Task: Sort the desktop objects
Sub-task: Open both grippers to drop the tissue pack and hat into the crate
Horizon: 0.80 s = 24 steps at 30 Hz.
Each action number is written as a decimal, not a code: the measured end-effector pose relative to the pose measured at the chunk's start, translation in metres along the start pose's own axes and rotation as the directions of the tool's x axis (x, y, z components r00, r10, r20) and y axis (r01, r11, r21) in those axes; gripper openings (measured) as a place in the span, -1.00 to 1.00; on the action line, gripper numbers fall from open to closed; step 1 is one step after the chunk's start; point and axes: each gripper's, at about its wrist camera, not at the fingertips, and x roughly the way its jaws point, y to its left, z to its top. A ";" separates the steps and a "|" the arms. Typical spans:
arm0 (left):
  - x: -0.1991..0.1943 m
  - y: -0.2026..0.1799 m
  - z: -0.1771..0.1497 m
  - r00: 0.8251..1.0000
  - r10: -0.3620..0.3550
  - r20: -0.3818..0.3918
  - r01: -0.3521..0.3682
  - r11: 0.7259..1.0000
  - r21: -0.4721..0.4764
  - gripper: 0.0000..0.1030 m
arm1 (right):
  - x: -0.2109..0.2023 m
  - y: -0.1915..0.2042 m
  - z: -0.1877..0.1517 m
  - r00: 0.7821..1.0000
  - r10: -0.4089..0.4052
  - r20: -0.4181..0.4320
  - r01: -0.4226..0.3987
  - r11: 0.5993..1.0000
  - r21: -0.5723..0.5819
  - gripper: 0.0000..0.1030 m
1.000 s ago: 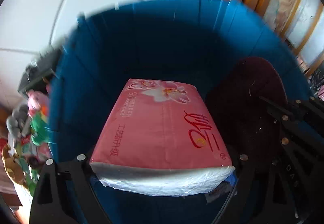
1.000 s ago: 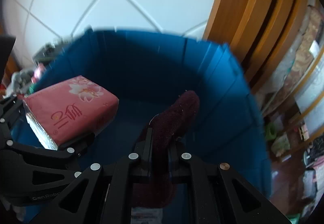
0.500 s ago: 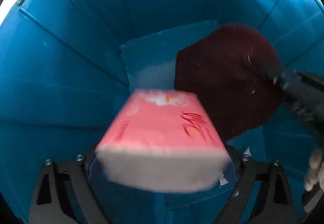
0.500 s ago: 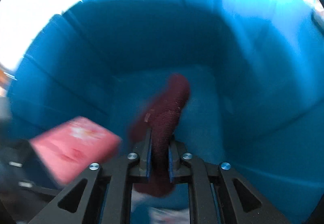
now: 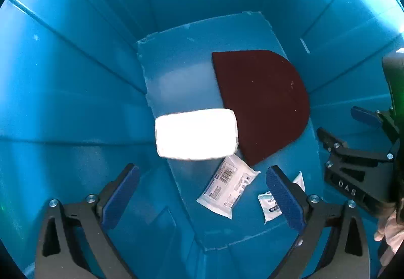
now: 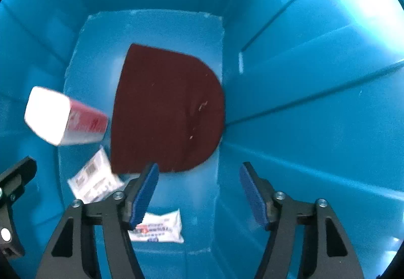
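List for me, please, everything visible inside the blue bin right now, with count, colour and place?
Bin: one, blue, surrounds everything.
Tissue pack: one, pink with white end, blurred, free of both grippers, left of the cloth piece.
Cloth piece: one, dark maroon, semicircular, flat on the bin floor.
Sachets: two, white, printed, on the floor nearest the cameras.
Left gripper: one, black with blue pads, open and empty, jaws just opened wider.
Right gripper: one, black with blue pads, open and empty, jaws just opened.
Person's hand: one, at the left view's right edge.

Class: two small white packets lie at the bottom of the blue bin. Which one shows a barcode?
The larger packet, lying just below the tissue pack beside the maroon cloth. The smaller packet shows only blue print.
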 end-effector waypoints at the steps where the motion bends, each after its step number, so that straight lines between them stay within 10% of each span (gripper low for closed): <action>1: -0.002 -0.001 -0.001 1.000 -0.001 0.006 0.001 1.000 0.004 0.97 | -0.002 0.000 -0.001 1.000 0.002 0.001 -0.002 1.000 -0.003 0.31; 14: -0.047 -0.011 -0.022 0.984 0.059 0.169 -0.071 0.995 0.065 0.97 | -0.037 0.010 0.004 0.984 0.098 0.149 -0.101 0.995 0.016 0.61; 24: -0.025 -0.009 -0.015 0.981 0.131 0.145 -0.143 0.987 0.077 0.97 | 0.011 0.042 0.041 0.941 0.310 0.139 -0.320 0.945 0.063 0.05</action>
